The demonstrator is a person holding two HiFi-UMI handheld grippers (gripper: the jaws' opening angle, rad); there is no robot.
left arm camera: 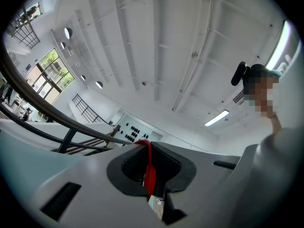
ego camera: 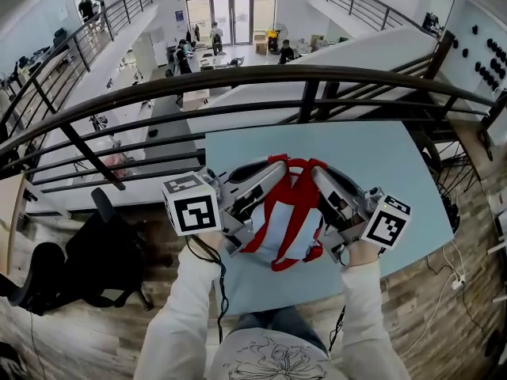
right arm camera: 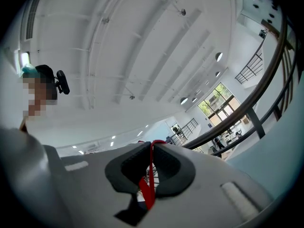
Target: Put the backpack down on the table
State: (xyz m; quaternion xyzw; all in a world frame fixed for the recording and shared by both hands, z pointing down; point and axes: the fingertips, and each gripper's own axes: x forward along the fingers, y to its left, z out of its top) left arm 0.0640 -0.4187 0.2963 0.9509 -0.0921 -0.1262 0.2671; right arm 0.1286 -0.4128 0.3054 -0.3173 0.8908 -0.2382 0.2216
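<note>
Hanging between the two claws, the red and pale-blue backpack (ego camera: 287, 222) is over the near half of the light-blue desk (ego camera: 380, 157), in front of the person's lap, and I cannot tell whether its underside rests on the desk. The left claw (ego camera: 268, 177) is pinched shut on a red strap (left arm camera: 148, 174) that runs up between its dark pads, and the right claw (ego camera: 320, 177) is likewise pressed together on the other red strap (right arm camera: 147, 194). Both claws point away from the person and angle in toward each other at the top of the backpack, with a dark curved railing (ego camera: 238, 77) beyond the desk's far edge.
</note>
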